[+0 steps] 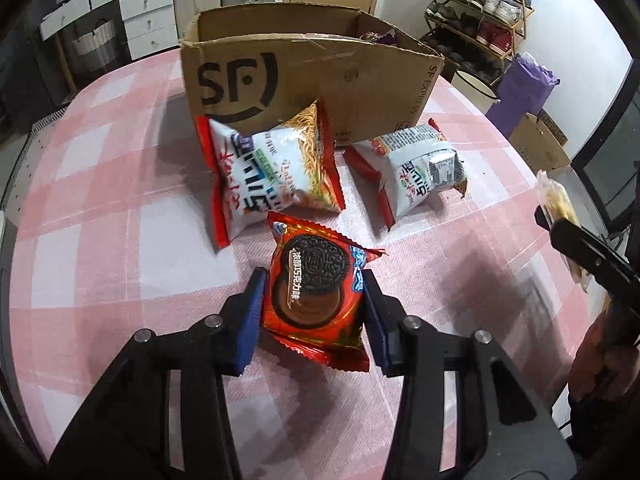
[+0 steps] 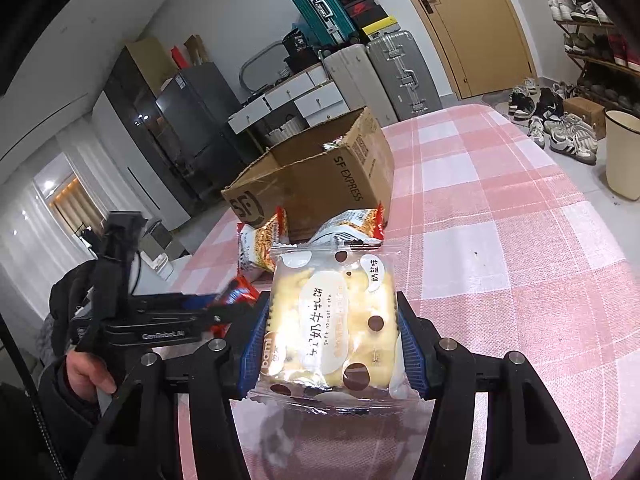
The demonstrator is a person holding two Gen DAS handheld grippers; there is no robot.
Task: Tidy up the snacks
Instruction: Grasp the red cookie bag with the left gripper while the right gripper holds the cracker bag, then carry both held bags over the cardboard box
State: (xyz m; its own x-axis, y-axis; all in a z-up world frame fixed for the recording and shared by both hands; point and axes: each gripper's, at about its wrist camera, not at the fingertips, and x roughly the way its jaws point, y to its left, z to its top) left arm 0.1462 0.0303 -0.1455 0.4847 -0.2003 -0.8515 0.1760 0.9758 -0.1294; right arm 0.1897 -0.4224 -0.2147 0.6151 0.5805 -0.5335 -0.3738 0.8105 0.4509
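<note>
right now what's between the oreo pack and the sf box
Left wrist view: the big noodle snack bag lies between the Oreo pack and the cardboard box.

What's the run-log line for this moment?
left gripper: shut on Oreo pack | right gripper: shut on nougat cake pack | box: open

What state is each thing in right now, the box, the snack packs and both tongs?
Cardboard box: open at the top, upright on the table.
Left tongs: closed on the Oreo pack.
Right tongs: closed on the nougat cake pack, lifted off the table.
Large noodle snack bag: sealed, leaning against the box.
Small noodle snack bag: sealed, lying on the table.
</note>
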